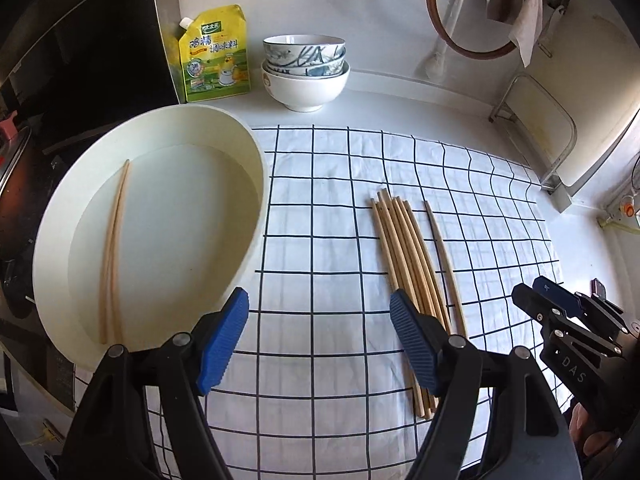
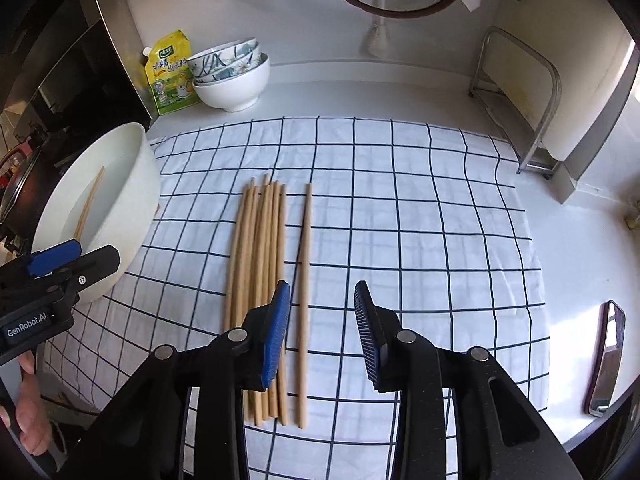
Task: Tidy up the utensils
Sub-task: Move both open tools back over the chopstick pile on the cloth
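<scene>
Countertop pouch (image 1: 216,56), "GenRobot.AI" left gripper (image 2: 60,268)

The left gripper (image 2: 60,264), seen at 9 o'clock in the right wrist view, carries the white brand text "GenRobot.AI" on its black body. The right gripper (image 1: 560,300), at 4 o'clock in the left wrist view, shows the letters "DAS" on its black body. The yellow-green seasoning pouch (image 1: 214,56) at 11 o'clock has large Chinese characters reading "鸡精调味料"; its smaller print is too small to read.
</scene>
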`<state>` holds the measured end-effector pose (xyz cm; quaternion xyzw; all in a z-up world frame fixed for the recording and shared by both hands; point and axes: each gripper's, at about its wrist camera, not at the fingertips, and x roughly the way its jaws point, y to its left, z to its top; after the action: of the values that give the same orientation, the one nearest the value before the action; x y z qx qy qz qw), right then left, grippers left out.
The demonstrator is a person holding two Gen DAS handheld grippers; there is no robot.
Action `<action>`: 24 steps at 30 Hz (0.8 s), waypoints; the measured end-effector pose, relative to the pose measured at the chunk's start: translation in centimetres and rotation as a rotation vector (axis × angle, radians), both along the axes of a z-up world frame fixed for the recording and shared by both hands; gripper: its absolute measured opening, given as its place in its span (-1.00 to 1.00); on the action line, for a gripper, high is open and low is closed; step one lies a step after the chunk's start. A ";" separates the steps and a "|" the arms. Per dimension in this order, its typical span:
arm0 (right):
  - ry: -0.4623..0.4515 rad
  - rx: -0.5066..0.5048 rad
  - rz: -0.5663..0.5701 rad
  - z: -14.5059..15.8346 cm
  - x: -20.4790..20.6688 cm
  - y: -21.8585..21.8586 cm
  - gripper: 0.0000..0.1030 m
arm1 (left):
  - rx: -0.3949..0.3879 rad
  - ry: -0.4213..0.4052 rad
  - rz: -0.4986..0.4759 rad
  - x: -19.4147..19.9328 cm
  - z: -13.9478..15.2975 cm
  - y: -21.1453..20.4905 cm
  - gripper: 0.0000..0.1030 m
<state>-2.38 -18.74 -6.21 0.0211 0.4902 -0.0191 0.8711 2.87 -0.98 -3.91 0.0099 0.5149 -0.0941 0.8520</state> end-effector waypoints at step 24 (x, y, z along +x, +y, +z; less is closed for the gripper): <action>0.089 0.005 0.068 -7.0 0.8 -0.5 -0.06 | 0.054 0.110 0.018 -1.2 -6.6 -3.2 0.42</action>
<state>-1.57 -19.23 -13.18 0.0058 0.5290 0.0107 0.8485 1.68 -4.19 -10.47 0.0231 0.5632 -0.0730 0.8228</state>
